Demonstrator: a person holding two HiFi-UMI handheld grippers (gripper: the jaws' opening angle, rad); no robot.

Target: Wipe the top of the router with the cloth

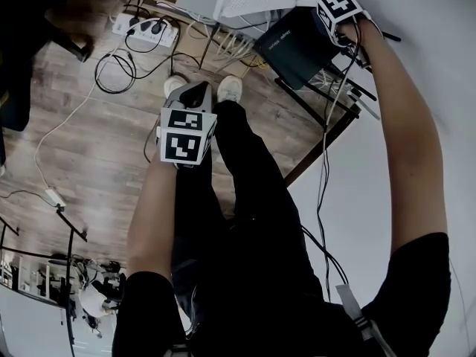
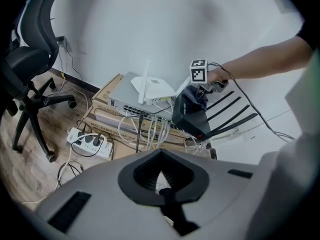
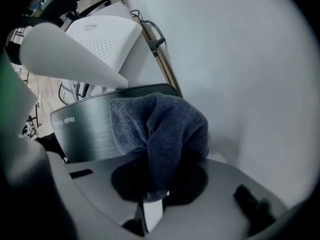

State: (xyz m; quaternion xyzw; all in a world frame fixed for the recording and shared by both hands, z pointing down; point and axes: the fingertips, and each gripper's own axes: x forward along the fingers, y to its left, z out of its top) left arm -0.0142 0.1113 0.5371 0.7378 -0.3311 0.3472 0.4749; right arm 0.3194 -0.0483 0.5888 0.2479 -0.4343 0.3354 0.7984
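Right now my right claw [image 3: 151, 204] is clamped narrow on the cloth [image 3: 162, 129], a dark blue-grey terry bunch that rises from between the jaws at the centre of the right gripper view. The cloth lies against the black router [image 3: 85, 131], on the right part of its brushed top. At the left edge of that top there is small white lettering that reads like "Ruijie". A white router [image 3: 102, 34] sits behind it, in the upper left of the frame; the red mark on it is too small to read.

My left claw [image 2: 161, 184] hangs well apart from all this, jaws together with nothing between them. Beyond it, left of centre, a cardboard box [image 2: 107, 115] carries print beginning "RG-NBS".
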